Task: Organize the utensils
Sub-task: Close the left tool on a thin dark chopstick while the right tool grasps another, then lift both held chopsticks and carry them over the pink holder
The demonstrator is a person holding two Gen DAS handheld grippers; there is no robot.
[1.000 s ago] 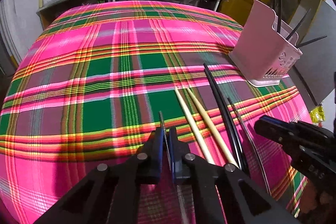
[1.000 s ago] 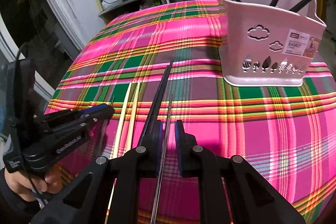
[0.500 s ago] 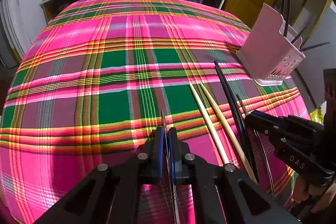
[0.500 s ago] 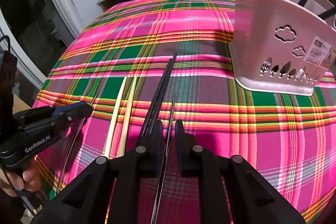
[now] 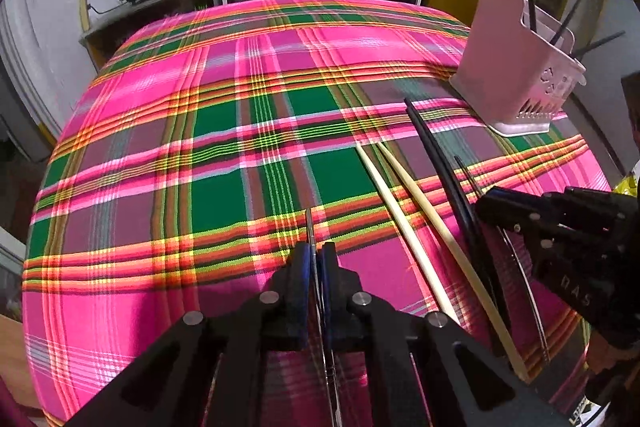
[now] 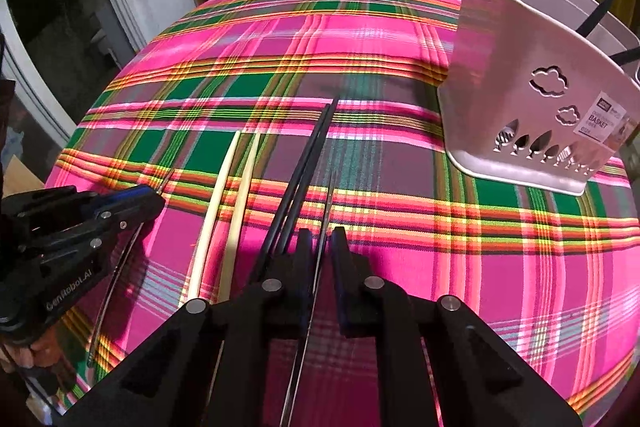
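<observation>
Left wrist view: my left gripper (image 5: 314, 259) pinches a thin metal chopstick (image 5: 309, 223). My right gripper (image 6: 322, 247) straddles another metal chopstick (image 6: 329, 195) — jaws narrowed, contact unclear — with the pink basket (image 6: 520, 99) near, ahead-right on the plaid cloth (image 6: 280, 59).

we see a woven plaid tablecloth (image 5: 224, 131), matt and finely ribbed. the pink basket (image 6: 532, 115) looks like smooth plastic with a paper label (image 6: 606, 123). the pale chopsticks (image 6: 234, 187) look like matt wood or bamboo, the black chopsticks (image 6: 308, 163) glossy. both grippers (image 5: 316, 259) (image 6: 322, 247) are matt black plastic with metal screws.
</observation>
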